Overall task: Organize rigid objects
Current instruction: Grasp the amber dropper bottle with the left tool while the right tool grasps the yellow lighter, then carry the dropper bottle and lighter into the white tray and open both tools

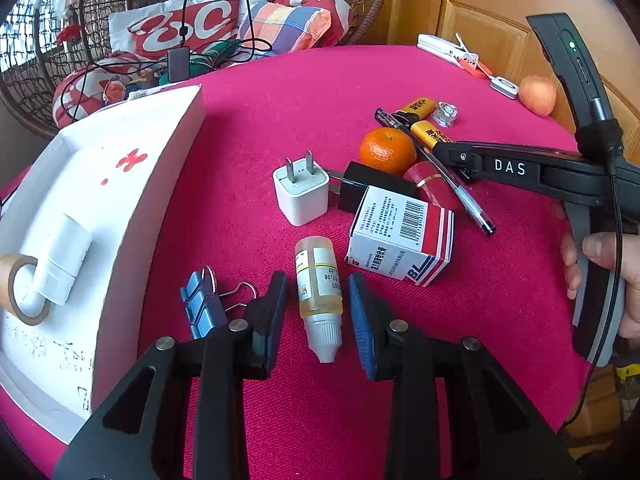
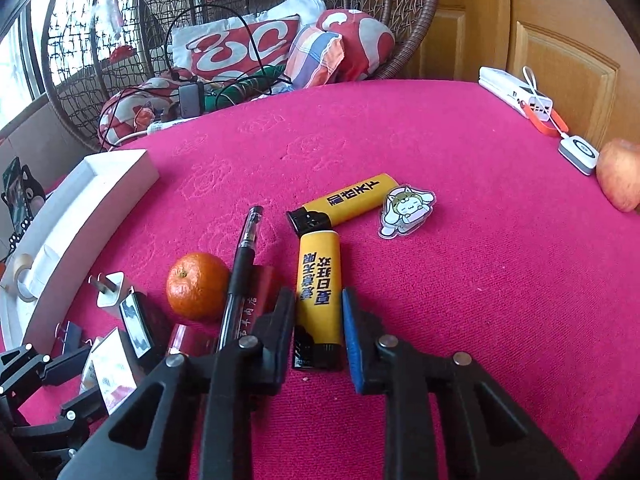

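**A:** Where was the dropper bottle (image 1: 319, 292) found?

**B:** It was seen lying on its side on the pink-covered table (image 2: 480, 280), towards the left edge, with its white cap turned to the camera. It was flanked by the fingers of the left gripper (image 1: 318, 280), which were drawn in narrowly on both sides. Whether the pads were actually pressed on it could not be told.

**A:** And the right gripper (image 2: 317, 294)?

**B:** It was clamped on a yellow lighter (image 2: 318, 264), which lay flat near the middle of the surface with its black head between the pads. The handle was held by a person's hand (image 1: 600, 264).

**A:** What was noted around them?

**B:** A blue binder clip (image 1: 202, 308) was seen just left of the bottle, against the wall of a white box (image 1: 160, 184). A medicine carton (image 1: 400, 236) and a white plug charger (image 1: 300, 196) were placed just beyond. A second yellow lighter (image 2: 352, 198) was laid head to head with the first, with a cartoon charm (image 2: 406, 210) beside it. A black pen (image 2: 242, 272) and a mandarin (image 2: 196, 286) were found left of the clamped lighter. An apple (image 2: 620, 180) was left at the right edge.
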### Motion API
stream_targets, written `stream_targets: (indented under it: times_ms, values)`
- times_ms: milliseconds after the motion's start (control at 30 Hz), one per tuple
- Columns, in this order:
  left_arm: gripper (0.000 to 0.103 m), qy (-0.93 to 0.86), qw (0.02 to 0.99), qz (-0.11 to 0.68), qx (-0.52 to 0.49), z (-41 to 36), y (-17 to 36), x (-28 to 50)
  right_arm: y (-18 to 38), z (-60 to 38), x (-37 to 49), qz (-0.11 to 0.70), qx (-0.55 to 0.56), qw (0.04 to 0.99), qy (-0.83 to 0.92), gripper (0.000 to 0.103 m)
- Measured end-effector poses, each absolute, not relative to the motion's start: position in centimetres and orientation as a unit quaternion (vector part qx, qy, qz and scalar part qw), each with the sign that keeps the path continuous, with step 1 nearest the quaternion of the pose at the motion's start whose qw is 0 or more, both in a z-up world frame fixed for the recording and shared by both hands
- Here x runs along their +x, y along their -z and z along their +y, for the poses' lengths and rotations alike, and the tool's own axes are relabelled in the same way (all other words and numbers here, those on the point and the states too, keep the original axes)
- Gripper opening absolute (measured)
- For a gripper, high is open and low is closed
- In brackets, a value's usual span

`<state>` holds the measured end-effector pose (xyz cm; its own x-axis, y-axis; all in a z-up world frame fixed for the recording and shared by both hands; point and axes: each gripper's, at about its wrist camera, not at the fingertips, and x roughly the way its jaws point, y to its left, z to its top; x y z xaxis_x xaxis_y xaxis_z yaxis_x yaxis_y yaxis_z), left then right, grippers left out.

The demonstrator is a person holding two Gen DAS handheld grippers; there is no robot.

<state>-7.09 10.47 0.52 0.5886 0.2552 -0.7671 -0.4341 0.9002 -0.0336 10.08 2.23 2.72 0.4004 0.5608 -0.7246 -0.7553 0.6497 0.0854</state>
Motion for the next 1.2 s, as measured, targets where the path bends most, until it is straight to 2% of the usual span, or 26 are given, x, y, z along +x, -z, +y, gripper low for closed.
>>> stream_targets:
  times_ms: [33,300,567,833,1200]
  values:
    - [0.019,-0.193,0.886,0.405,-0.117,10.7,-0.6,-7.4,-2.7,2.1,10.2,0.378,-0.124,0.825,-0.401,0.023]
    - [0.019,-0.198,0.897,0.373,-0.13,10.6,-1.7,-8.5,-3.6,-1.2,11.0,0.389,-0.031,0.823,-0.414,0.022]
    - [0.019,-0.192,0.915,0.338,-0.11,8.9,-3.8,-9.6,-7.2,-3.3,9.6,0.356,0.033,0.819,-0.448,0.022]
    - [0.019,-0.215,0.93,0.282,-0.098,9.0,-7.1,-12.1,-10.5,-3.1,7.1,0.321,0.054,0.809,-0.49,0.022]
    - [0.019,-0.246,0.931,0.239,-0.122,11.5,-8.8,-15.5,-11.8,-1.7,4.5,0.305,0.041,0.794,-0.525,0.023]
